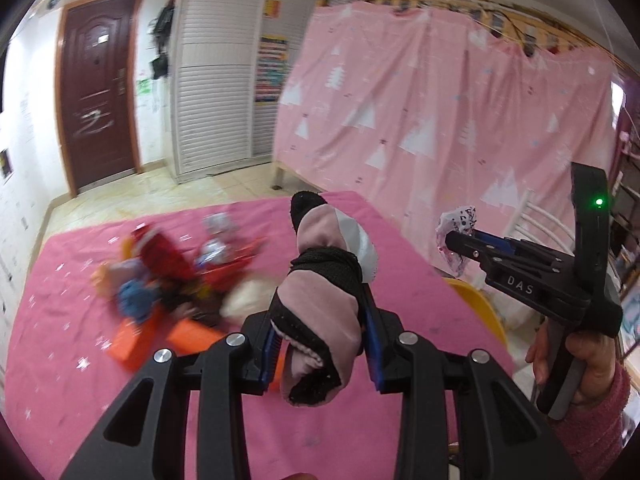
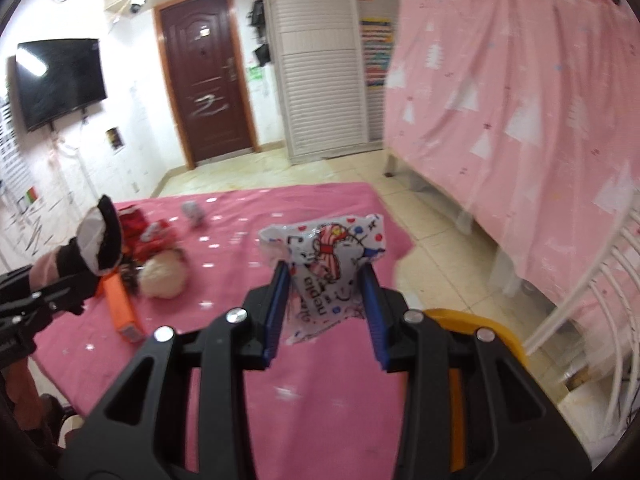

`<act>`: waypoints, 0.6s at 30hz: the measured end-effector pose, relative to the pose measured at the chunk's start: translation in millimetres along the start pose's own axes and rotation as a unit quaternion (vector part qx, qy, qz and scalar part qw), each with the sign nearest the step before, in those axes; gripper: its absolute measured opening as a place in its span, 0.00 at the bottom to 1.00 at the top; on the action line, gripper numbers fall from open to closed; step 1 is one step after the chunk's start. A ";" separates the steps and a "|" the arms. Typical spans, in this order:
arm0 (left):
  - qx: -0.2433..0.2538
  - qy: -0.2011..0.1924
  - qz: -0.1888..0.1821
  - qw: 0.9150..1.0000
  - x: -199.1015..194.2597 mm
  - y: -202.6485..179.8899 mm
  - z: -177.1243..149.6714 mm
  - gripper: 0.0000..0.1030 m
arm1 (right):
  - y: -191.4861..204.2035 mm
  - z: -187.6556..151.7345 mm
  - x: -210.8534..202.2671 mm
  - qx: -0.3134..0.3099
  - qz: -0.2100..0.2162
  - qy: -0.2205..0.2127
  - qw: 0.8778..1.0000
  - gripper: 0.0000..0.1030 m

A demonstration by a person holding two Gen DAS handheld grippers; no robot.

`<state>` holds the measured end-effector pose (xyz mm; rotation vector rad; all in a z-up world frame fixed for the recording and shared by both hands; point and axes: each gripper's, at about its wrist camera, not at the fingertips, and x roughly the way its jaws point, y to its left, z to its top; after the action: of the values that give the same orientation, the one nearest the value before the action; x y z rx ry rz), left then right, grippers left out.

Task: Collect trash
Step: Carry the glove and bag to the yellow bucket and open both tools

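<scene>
My left gripper [image 1: 320,332] is shut on a pink, black and white glove [image 1: 324,280] and holds it up above the pink mat [image 1: 120,392]. It also shows at the left of the right wrist view [image 2: 80,276], with the glove [image 2: 100,244]. My right gripper [image 2: 325,304] is shut on a printed white plastic wrapper [image 2: 328,264], held in the air. In the left wrist view the right gripper [image 1: 452,240] is at the right with the wrapper [image 1: 456,236]. A yellow bin [image 2: 476,320] is just below the right gripper.
A pile of toys and trash [image 1: 168,280] lies on the mat, with orange boxes [image 2: 122,308] and a white fluffy ball [image 2: 166,276]. A pink-draped bed [image 2: 520,120] stands at the right, a white metal rack [image 2: 592,300] beside it. A door [image 2: 208,72] is at the back.
</scene>
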<state>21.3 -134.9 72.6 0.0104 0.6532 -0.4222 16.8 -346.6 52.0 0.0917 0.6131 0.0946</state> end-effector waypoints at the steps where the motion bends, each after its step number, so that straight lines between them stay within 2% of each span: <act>1: 0.004 0.001 -0.003 1.000 1.6 -6.0 1.5 0.28 | -11.2 -1.5 -2.0 0.006 -0.009 0.000 1.000 0.34; 10: 0.049 0.031 -0.049 0.997 44.9 -88.8 22.8 0.28 | -85.4 -22.8 0.1 0.049 -0.054 0.028 0.997 0.34; 14: 0.073 0.050 -0.065 0.994 71.2 -131.1 29.6 0.28 | -110.0 -34.1 7.5 0.073 -0.056 0.040 0.995 0.34; 18: 0.082 0.073 -0.073 0.991 95.5 -155.0 29.9 0.28 | -125.6 -43.4 13.3 0.089 -0.053 0.056 0.993 0.34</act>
<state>47.3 -317.0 58.8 0.1522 0.7651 -0.6211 10.2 -467.1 -5.2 0.2282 0.7366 -0.0588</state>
